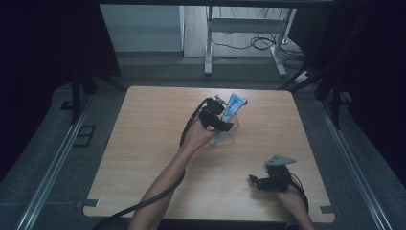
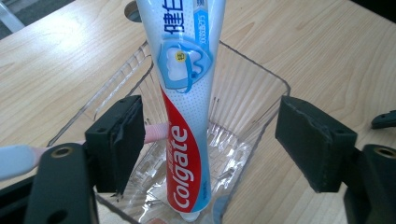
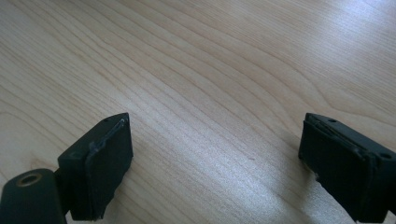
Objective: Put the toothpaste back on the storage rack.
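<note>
Toothpaste tube (image 2: pixel 187 121), cap end hidden low

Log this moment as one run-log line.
left gripper: open, jaws either side of toothpaste tube standing in clear container | toothbrush: at left jaw | right gripper: open, over bare table
</note>
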Tool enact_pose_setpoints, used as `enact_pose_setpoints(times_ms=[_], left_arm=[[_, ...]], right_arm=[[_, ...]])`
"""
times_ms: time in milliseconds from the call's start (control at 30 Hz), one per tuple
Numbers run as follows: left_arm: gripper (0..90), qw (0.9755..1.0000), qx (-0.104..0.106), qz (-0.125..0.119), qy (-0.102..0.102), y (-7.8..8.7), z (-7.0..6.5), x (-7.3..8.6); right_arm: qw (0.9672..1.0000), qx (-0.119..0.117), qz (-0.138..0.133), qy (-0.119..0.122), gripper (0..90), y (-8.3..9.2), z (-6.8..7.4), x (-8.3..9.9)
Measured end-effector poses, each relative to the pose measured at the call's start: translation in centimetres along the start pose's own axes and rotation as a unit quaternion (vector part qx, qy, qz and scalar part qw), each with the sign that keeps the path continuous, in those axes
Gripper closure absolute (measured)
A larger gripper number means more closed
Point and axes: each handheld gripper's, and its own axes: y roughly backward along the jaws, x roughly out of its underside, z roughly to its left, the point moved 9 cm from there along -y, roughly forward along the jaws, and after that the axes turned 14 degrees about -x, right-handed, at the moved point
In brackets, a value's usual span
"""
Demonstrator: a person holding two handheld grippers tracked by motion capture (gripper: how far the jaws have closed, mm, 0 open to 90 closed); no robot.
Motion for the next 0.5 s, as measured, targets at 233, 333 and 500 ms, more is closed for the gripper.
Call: enact_pose_setpoints(times_ms=[233, 333, 500], left_arm=[[20.2, 1.0000, 0.003, -0.003, -0.001, 0.6, 0.1, 0.3], [19.5, 1.0000, 0.004, -0.002, -0.007, 0.9, 0.1, 0.6], [18.9, 0.9999, 0.004, -0.005, -0.012, 1.3, 0.0, 0.9]], right_arm=[[1.0000, 0.000, 0.000, 0.001, 9.7, 0.0, 0.0, 0.0], [1.0000, 0.000, 0.000, 0.001, 9.7, 0.0, 0.0, 0.0], [1.0000, 0.000, 0.000, 0.001, 9.7, 0.0, 0.0, 0.0]])
